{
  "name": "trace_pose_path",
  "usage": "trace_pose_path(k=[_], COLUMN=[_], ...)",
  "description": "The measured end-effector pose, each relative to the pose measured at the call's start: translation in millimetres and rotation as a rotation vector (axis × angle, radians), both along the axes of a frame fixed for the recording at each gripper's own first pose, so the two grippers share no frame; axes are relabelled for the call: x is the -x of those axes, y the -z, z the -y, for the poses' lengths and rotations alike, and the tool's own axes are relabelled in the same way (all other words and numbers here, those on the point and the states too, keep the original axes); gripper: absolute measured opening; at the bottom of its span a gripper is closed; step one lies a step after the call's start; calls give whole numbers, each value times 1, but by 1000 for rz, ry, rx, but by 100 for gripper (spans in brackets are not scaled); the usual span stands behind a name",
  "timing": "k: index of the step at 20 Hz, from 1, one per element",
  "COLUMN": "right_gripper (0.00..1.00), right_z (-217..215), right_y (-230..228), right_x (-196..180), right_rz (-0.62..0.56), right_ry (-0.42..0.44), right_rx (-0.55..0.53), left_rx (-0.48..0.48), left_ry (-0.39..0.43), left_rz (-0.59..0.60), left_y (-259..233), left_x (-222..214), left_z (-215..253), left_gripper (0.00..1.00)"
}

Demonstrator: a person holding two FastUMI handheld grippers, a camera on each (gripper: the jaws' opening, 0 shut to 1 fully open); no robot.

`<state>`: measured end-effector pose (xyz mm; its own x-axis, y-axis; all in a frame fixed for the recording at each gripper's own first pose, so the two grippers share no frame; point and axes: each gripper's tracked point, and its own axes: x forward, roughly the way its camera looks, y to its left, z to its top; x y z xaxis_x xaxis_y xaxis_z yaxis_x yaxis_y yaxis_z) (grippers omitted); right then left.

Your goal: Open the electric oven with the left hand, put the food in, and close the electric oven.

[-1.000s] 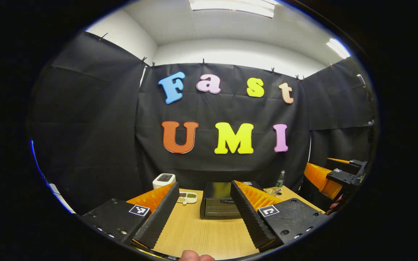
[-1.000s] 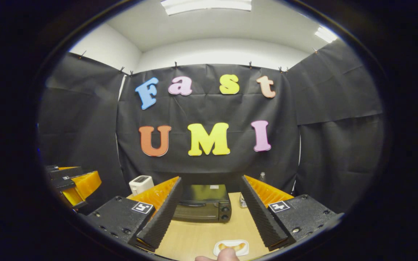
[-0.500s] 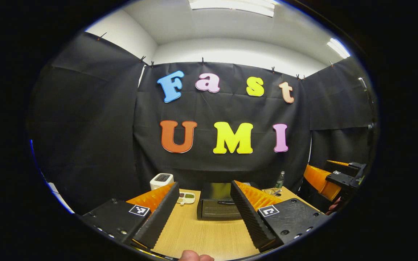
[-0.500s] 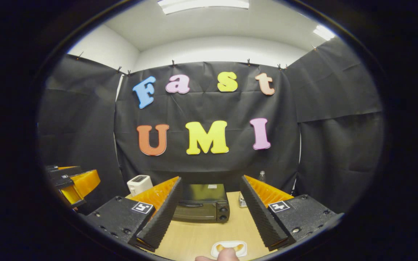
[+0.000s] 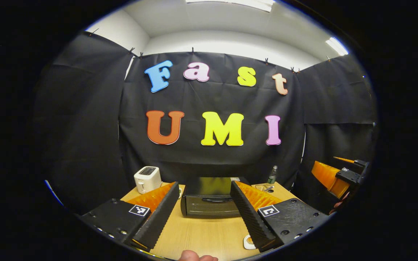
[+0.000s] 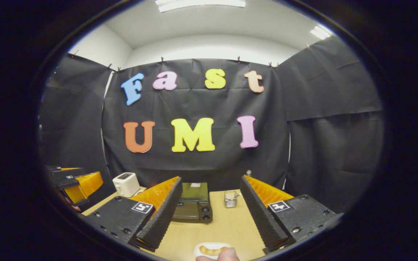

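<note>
The black electric oven [image 5: 209, 198] stands on the wooden table [image 5: 201, 232] with its door closed, straight ahead of my left gripper [image 5: 204, 186], which is open, holds nothing and is well short of the oven. In the right gripper view the oven [image 6: 193, 203] sits left of centre. A small white plate with a piece of food [image 6: 210, 250] lies on the near table edge, below my open, unloaded right gripper [image 6: 210, 180]. The plate's rim [image 5: 247, 242] peeks out by the left gripper's right finger.
A white toaster [image 5: 147, 178] stands left of the oven, a bottle [image 5: 272, 175] at the back right, a small metal container [image 6: 230, 198] right of the oven. The other gripper [image 5: 339, 174] hovers off the table's right side. A thumb [image 6: 227, 255] shows at the bottom.
The left gripper has moved closer to the oven and tipped down, so the oven and toaster look larger. The right gripper view has swung right; oven and plate slid left in it.
</note>
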<state>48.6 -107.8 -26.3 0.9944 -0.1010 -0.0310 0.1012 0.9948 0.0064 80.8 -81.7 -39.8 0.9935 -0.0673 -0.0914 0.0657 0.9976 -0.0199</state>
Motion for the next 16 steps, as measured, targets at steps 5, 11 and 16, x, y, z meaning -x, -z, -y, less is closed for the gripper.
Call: trace_pose_path(k=[5,11,16], right_gripper=[96,97,97], right_z=[65,131,157], right_y=[18,45,54], right_x=[-11,-18,-18], right_rz=[-28,-101,-148], right_ry=[107,221,274], right_rx=[-26,-56,-36], left_rx=[-41,-65,-75], left_ry=[43,114,111], left_rz=[-93,-252,-395], left_y=[37,98,155], left_x=[-62,-146,-197], left_z=[28,59,66], left_gripper=[93,93,94])
